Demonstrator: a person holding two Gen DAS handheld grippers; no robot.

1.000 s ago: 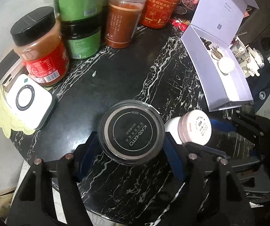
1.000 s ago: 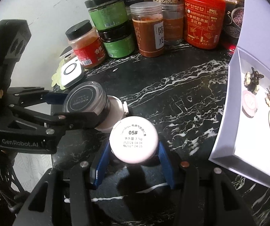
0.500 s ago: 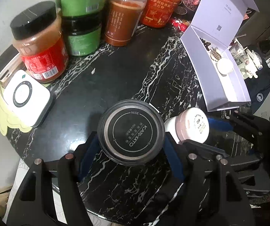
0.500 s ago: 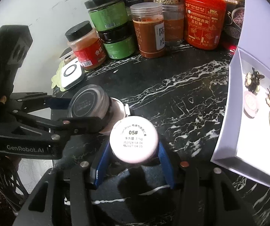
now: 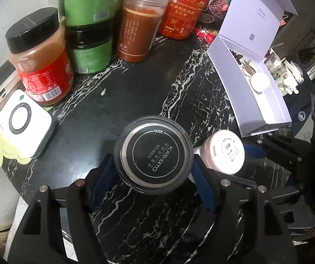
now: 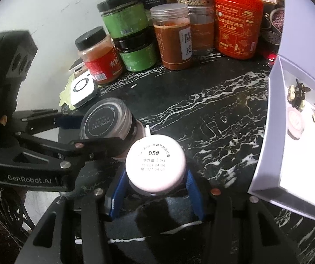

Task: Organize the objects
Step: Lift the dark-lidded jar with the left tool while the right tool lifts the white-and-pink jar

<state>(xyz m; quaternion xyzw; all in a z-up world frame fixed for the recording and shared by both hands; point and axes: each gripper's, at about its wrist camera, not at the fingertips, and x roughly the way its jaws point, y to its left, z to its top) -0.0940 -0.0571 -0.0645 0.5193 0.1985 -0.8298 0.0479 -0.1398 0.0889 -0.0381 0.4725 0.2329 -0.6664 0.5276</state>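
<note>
Black marble with white veins makes up the round tabletop (image 5: 148, 92), which stands against a pale wall. Along its far edge crowd jars: a red-labelled jar (image 5: 41, 66) with a black lid, two stacked green jars (image 5: 89, 28), a clear jar of brown powder (image 5: 140, 28) and a red canister (image 5: 186, 8). Near the left edge a white square device (image 5: 25, 123) lies on a pale yellow mat. At the right an open white box (image 5: 252, 74) stands with its lid raised, and small trinkets and a cream disc lie inside.

At the near side of the table, the left gripper (image 5: 154, 171) grips a dark compact (image 5: 153, 157) with a black label reading KATO-KATO; its blue pads (image 5: 101, 178) press on either side of the round case, which sits squarely between the jaws with its labelled face turned toward the camera. In the right wrist view the same compact (image 6: 105, 124) appears tilted.

Just beside it, the right gripper (image 6: 155, 182) grips a pink pot (image 6: 155, 164) marked 05#, blue pads (image 6: 193, 189) against its left and right flanks, the labelled end facing the lens. The pot and compact are close together, nearly touching; whether they actually meet cannot be told.
</note>
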